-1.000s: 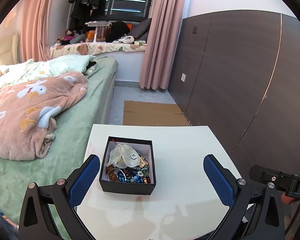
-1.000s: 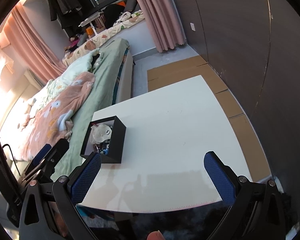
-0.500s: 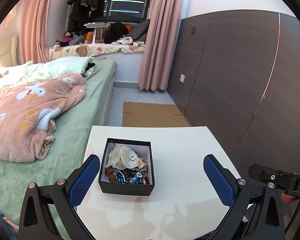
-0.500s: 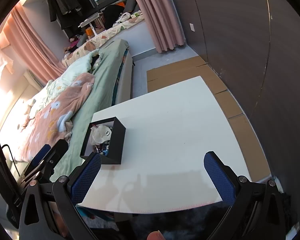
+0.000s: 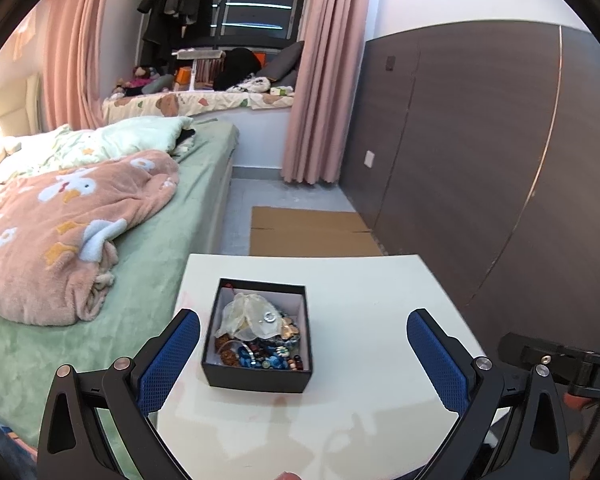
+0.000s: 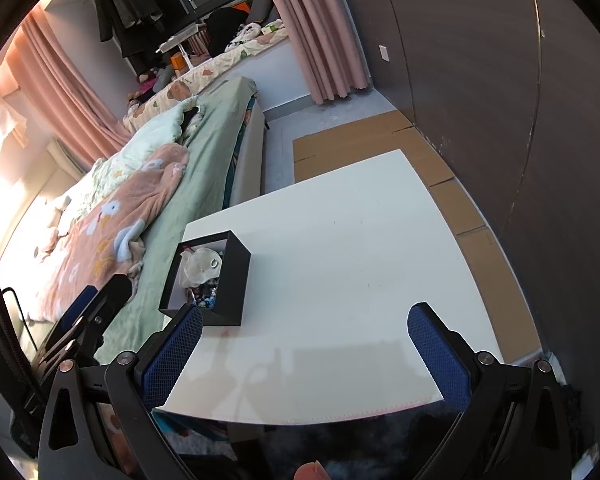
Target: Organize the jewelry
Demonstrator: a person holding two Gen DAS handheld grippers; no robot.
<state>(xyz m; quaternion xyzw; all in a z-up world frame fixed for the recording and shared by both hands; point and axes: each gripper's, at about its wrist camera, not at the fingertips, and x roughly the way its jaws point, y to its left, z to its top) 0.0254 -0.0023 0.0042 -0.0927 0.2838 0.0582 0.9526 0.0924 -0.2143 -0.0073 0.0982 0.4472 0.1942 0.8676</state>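
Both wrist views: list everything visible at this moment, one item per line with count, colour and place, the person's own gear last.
Box: one, black, open, on the table's left part, nearer the bed.
Jewelry: a mixed heap, blue and brown beads, inside the box; count unclear.
Pouch: one, translucent white, on top of the heap.
Table: one, white, between bed and wall.
Bed: one, green sheet, left of the table.
Blanket: one, pink with white patterns, on the bed.
Curtains: pink, by the window.
Cardboard: brown, flat on the floor beyond the table.
Wall panel: dark brown, right side.
Left tongs: blue pads, open, before the box.
Right tongs: blue pads, open, over the table's near edge.
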